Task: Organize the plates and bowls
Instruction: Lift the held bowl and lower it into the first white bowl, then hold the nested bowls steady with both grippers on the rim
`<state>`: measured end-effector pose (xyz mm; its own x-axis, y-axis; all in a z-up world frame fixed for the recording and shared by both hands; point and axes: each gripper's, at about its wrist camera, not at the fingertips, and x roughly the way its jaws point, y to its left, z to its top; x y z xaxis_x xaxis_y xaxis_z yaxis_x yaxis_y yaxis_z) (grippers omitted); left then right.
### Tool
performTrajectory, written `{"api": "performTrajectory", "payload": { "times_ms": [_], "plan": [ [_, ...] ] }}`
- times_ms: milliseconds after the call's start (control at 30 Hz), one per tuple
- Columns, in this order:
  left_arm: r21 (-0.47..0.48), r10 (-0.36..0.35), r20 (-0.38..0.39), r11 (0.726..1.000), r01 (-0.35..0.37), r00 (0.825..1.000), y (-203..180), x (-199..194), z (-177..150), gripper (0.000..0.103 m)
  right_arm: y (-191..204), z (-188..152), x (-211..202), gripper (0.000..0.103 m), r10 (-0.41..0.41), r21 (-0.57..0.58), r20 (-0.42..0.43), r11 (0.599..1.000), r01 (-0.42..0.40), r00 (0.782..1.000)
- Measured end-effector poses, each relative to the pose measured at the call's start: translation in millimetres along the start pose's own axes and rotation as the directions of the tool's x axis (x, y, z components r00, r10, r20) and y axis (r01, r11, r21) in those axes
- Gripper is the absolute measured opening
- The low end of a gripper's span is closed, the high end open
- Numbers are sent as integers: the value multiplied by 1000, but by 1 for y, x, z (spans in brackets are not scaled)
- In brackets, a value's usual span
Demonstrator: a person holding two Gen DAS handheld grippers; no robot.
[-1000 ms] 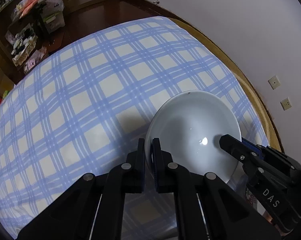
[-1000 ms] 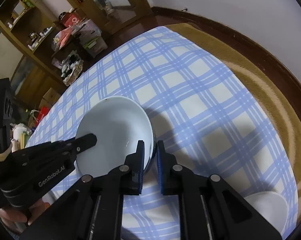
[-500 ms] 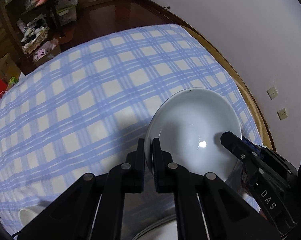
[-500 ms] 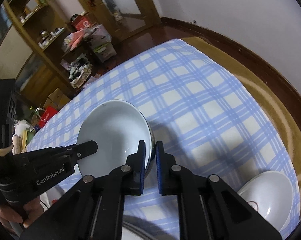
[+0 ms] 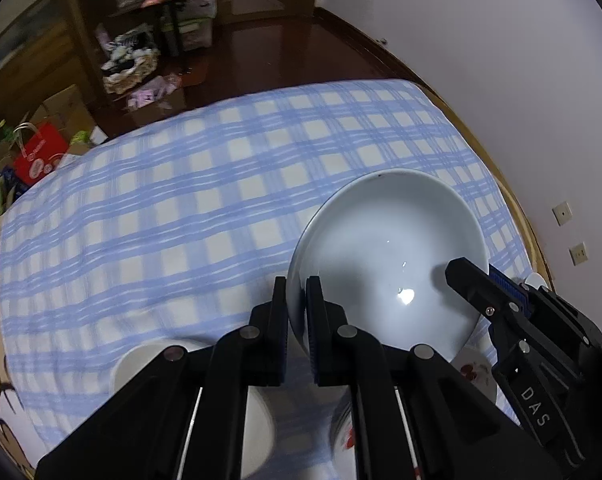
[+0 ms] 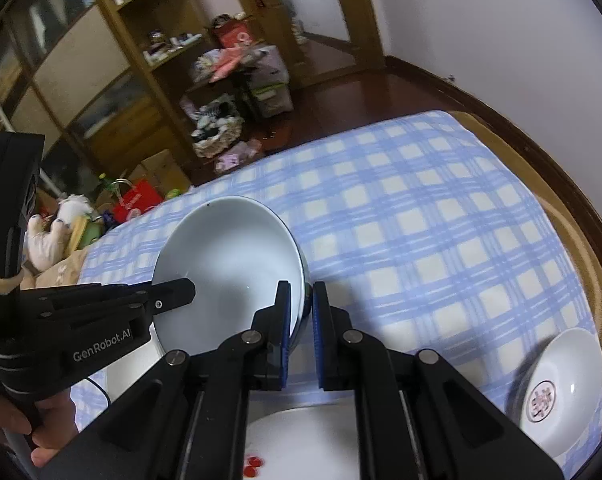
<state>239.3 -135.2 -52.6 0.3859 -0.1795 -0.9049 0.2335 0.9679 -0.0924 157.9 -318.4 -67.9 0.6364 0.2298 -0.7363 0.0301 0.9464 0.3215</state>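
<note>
Bowl [image 5: 385,256] lifted higher above checked cloth [image 5: 181,216] since earlier frame. Left gripper [image 5: 297,300] and right gripper [image 6: 301,304] both clamp opposite rims. Two dishes below.

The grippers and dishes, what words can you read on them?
"DAS": on the black right gripper.
"GenRobot.AI": on the black left gripper.
Red mark inside the small white round dish: too blurred to read.
Red paper bag: white print, unreadable.
</note>
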Motion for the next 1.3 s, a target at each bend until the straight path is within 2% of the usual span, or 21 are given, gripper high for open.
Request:
{"api": "performTrajectory", "payload": {
  "times_ms": [200,567,867,1133,1300],
  "plan": [
    [-59,7,20,998,-6,1000,32,-29,-24,9,37,-7,-12,11,70,-54,4,996,-70,998],
    [-139,44,30,990,-39,999,73,-53,-70,9,84,-32,-13,11,116,-151,-32,981,-119,993],
    [-166,74,-13,983,-75,997,99,-40,-101,11,116,-58,2,11,95,-257,-89,959,-115,992],
    [-215,55,-40,975,-63,998,119,-25,-119,11,126,-73,17,11,81,-293,-130,949,-116,988],
    [-228,44,-52,972,-55,998,124,-17,-122,11,130,-82,23,11,58,-314,-119,945,-93,991]
  ]
}}
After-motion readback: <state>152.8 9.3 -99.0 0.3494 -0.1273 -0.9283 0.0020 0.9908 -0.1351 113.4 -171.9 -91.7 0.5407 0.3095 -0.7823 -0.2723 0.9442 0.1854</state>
